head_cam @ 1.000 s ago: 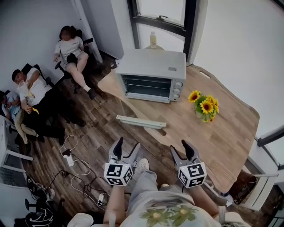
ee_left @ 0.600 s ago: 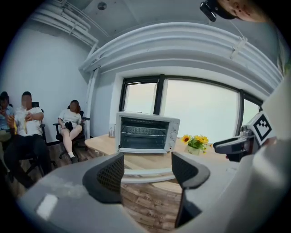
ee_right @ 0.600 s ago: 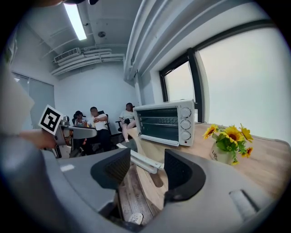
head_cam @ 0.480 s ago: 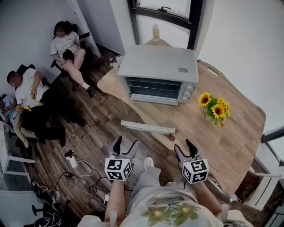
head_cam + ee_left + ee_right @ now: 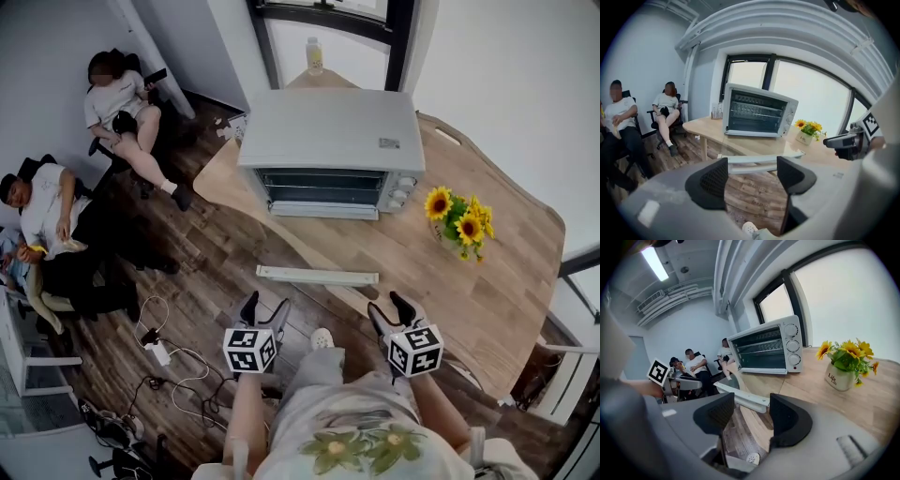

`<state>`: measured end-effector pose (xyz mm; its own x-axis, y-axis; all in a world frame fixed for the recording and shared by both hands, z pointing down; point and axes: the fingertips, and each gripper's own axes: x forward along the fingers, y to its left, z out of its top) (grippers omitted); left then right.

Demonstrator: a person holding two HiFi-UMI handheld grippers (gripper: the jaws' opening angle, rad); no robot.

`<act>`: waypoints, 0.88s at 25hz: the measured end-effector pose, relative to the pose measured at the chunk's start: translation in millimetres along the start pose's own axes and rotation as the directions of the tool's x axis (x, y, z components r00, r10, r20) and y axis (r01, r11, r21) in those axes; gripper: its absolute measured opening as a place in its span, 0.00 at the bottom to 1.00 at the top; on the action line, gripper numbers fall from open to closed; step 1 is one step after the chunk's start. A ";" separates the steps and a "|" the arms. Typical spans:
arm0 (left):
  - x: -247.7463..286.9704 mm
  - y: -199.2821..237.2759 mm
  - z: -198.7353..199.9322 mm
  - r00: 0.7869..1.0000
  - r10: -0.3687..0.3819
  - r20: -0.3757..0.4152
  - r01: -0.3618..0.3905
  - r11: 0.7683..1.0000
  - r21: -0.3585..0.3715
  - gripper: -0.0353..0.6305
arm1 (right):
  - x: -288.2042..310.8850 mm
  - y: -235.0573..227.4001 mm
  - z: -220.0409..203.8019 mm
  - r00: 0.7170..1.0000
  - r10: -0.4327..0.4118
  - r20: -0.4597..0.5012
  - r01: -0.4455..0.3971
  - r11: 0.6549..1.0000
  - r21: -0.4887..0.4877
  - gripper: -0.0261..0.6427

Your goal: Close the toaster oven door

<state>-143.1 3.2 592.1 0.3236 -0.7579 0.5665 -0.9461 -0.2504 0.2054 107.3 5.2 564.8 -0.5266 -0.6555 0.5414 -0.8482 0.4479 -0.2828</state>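
Observation:
A silver toaster oven (image 5: 328,141) stands on the wooden table (image 5: 487,291) with its glass door folded down flat toward me. The door's pale handle bar (image 5: 317,276) juts past the table's edge. My left gripper (image 5: 264,307) is open just short of the bar, near its left part. My right gripper (image 5: 389,309) is open too, just below the bar's right end. Neither touches it. In the left gripper view the oven (image 5: 757,115) and handle bar (image 5: 754,159) lie straight ahead of the gripper (image 5: 752,176). The right gripper view shows the handle bar (image 5: 740,397) just beyond the gripper (image 5: 752,416).
A pot of sunflowers (image 5: 459,225) stands on the table right of the oven. A small bottle (image 5: 313,56) sits on the window sill behind. Two people sit on chairs (image 5: 112,94) at the left. Cables and a power strip (image 5: 178,366) lie on the wooden floor.
The oven and its open door have come nearer and more centred in the head view. Both grippers stay open, at much the same spot in the frame.

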 end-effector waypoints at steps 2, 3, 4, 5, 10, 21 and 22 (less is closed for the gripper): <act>8.2 8.2 -6.8 1.000 -0.008 -0.027 0.008 1.000 0.001 0.54 | 8.8 -1.9 -5.2 1.000 -0.008 -0.014 0.008 1.000 0.023 0.38; 12.1 12.4 -10.0 0.999 -0.012 -0.039 0.012 1.000 0.001 0.54 | 13.3 -2.8 -8.0 1.000 -0.013 -0.021 0.014 0.999 0.034 0.38; 16.0 16.7 -12.8 0.999 -0.015 -0.050 0.015 1.000 0.001 0.54 | 18.2 -3.9 -10.9 0.999 -0.019 -0.028 0.020 0.999 0.043 0.38; 20.2 21.1 -15.4 0.998 -0.017 -0.060 0.017 1.000 -0.001 0.54 | 23.6 -5.1 -14.1 0.999 -0.025 -0.037 0.027 0.998 0.050 0.38; 39.2 41.9 -26.1 0.995 -0.029 -0.095 0.026 0.999 -0.033 0.54 | 48.5 -8.8 -32.3 0.994 -0.040 -0.098 0.049 0.994 0.093 0.38; 72.6 62.4 -43.4 0.989 -0.105 -0.106 0.084 0.979 -0.188 0.54 | 87.4 -23.7 -61.7 0.980 -0.087 -0.177 0.113 0.983 0.142 0.38; 74.5 62.4 -43.8 0.988 -0.111 -0.104 0.090 0.978 -0.189 0.54 | 89.5 -25.5 -64.1 0.980 -0.090 -0.177 0.119 0.980 0.160 0.38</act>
<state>-177.5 -42.5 682.1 0.4260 -0.6585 0.6204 -0.8937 -0.1992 0.4021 85.5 -25.8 671.2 -0.4298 -0.5752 0.6960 -0.9029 0.2641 -0.3392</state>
